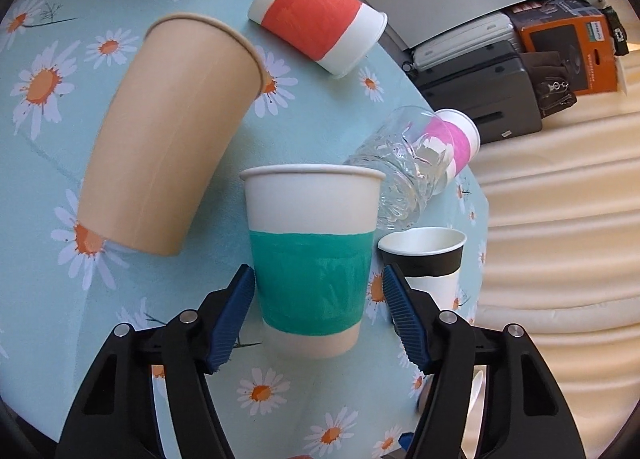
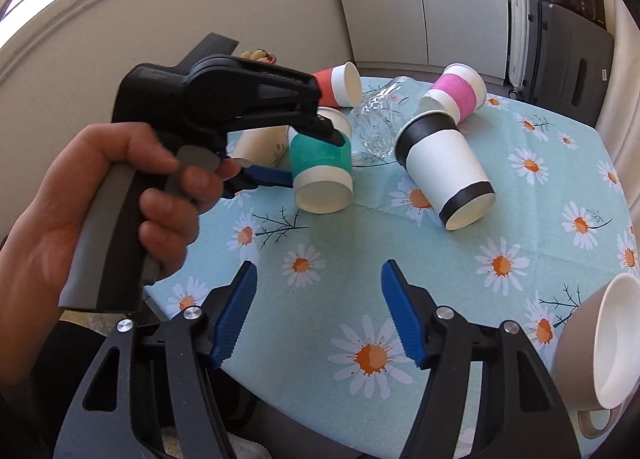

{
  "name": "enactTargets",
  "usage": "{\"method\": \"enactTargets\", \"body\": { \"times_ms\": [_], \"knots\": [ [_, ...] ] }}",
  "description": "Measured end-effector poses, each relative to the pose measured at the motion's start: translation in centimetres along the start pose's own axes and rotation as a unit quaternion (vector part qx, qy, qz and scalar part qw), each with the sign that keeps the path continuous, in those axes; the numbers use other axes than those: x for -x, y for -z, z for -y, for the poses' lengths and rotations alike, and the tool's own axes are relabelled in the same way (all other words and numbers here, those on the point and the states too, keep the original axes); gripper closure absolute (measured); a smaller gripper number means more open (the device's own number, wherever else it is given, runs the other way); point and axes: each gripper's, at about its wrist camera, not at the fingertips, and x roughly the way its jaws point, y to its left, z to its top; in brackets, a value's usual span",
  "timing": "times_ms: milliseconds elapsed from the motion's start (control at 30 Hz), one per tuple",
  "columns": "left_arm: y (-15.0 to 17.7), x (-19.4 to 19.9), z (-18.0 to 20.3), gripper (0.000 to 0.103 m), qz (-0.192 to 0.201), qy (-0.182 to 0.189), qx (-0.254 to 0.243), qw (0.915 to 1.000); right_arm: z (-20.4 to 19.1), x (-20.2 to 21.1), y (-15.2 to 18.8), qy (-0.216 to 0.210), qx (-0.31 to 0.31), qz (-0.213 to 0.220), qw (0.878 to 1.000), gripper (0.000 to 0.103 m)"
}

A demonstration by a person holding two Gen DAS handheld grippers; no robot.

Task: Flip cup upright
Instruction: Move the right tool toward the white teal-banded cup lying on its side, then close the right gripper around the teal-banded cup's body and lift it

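The left gripper (image 1: 318, 315) is seen with its blue ribbed jaws either side of the white paper cup with the teal band (image 1: 312, 259). The left pad looks to be touching the band, while a sliver of gap is seen at the right one, so whether the cup is properly clamped can't be told for sure. From the right wrist view the cup (image 2: 322, 173) is seen tipped on its side at the jaws, base facing the camera, just above or barely on the daisy-print desk (image 2: 440, 279).

So for this step: the squeeze is best kept gentle, since thin paper gets crushed easily. The wrist should be rolled until the base faces down, then the cup lowered flat onto a bare patch. The clear cut-glass tumbler (image 1: 404, 175) and the black-banded white paper cup (image 1: 428, 259) are right beside it, so bumps are likely.

The right gripper (image 2: 318, 315) is held wide open with nothing in it.
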Motion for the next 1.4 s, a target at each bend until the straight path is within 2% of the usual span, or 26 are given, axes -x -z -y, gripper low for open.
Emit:
{"method": "enactTargets", "body": {
  "times_ms": [100, 333, 667, 1033, 1400],
  "knots": [
    [-0.1, -0.4, 0.1, 0.043, -0.001, -0.013, -0.003, 0.9999, 0.2, 0.2, 0.1, -0.007, -0.006, -0.001, 1.0, 0.041],
    [0.0, -0.8, 0.2, 0.043, -0.005, -0.009, -0.005, 0.9999, 1.4, 0.0, 0.6, -0.029, -0.033, -0.016, 0.999, 0.044],
    [2.2, 0.9, 2.3, 0.044, -0.013, -0.014, -0.072, 0.9972, 1.3, 1.1, 1.5, -0.04, -0.054, -0.018, 0.998, 0.044],
    [6.9, 3.4, 0.6, 0.044, -0.062, -0.021, -0.129, 0.9895, 0.1, 3.5, 3.7, -0.063, -0.055, -0.012, 0.996, 0.044],
    [10.5, 3.4, -0.5, 0.043, -0.107, -0.012, -0.172, 0.9791, 2.4, 3.2, 4.4, -0.127, -0.13, -0.031, 0.983, 0.043]
  ]
}}
